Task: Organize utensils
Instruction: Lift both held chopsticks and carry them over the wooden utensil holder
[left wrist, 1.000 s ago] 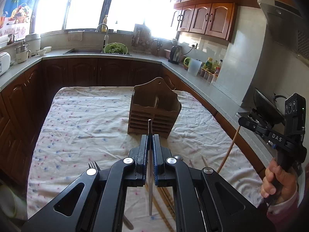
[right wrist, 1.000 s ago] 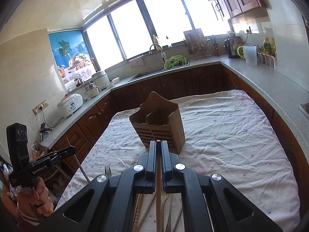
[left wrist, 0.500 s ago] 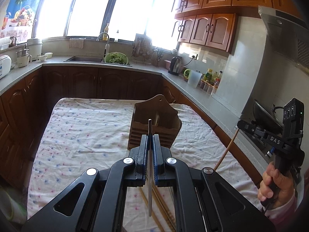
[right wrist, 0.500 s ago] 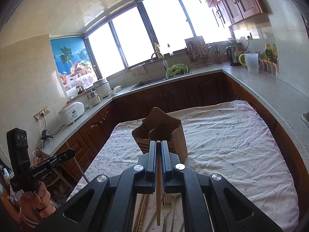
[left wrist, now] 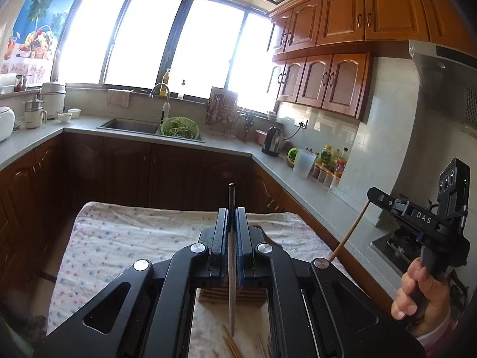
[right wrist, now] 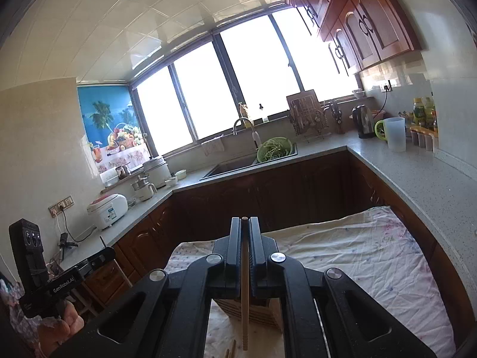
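Mid-task, both hands loaded, nothing visibly dropped into the holder in these views. Left gripper (left wrist: 232,238) is clamped on a thin metal utensil (left wrist: 231,307), flat and blade-like, seen edge-on; exact type unclear. It hangs below the jaws and pokes up above them. Right gripper (right wrist: 245,250) is clamped on a wooden chopstick (right wrist: 245,313), held upright the same way.

Wooden utensil holder (left wrist: 232,295) stands on the cloth-covered worktop (left wrist: 119,238), toward its near end, mostly hidden behind each gripper. Only its slatted front shows, so I cannot tell what is inside.

Loose chopsticks (left wrist: 231,344) lie on the cloth at the near edge, in front of the holder: those are left to sort. More cutlery may be hidden under the grippers.

Judgement: early to middle. Two pieces are lifted and not yet dropped into compartments, and more pickups follow. Both grippers sit above the holder, so lowering the pieces into it looks next.
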`<state>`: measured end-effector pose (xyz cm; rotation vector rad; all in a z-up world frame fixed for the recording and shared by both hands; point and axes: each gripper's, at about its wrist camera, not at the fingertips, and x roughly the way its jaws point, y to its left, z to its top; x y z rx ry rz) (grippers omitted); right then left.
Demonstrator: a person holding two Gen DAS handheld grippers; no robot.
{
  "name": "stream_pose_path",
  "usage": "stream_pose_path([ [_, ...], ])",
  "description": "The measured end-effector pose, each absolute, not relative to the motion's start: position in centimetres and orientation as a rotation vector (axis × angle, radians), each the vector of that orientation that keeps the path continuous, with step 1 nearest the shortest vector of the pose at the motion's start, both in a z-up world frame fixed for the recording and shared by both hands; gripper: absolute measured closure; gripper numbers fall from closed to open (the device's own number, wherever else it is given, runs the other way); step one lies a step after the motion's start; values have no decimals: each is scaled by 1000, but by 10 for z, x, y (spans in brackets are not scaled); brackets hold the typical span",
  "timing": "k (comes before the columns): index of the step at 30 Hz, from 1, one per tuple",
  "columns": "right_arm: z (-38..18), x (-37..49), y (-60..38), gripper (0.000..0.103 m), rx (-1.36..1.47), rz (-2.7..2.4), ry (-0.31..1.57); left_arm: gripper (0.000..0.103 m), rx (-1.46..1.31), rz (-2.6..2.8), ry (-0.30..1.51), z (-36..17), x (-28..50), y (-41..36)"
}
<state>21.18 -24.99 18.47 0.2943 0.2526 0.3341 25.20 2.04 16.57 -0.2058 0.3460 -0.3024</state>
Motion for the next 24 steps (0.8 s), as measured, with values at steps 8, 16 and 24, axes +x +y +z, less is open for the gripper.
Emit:
stream_pose_path([
  [8, 201, 260, -251, 98, 302, 298, 191, 99, -198, -273, 262, 180, 309, 10],
  [16, 161, 295, -245, 98, 299, 275, 224, 99, -241, -245, 274, 131, 360, -2],
  [24, 119, 307, -241, 98, 321, 259, 245, 99, -266, -223, 300, 85, 375, -10],
])
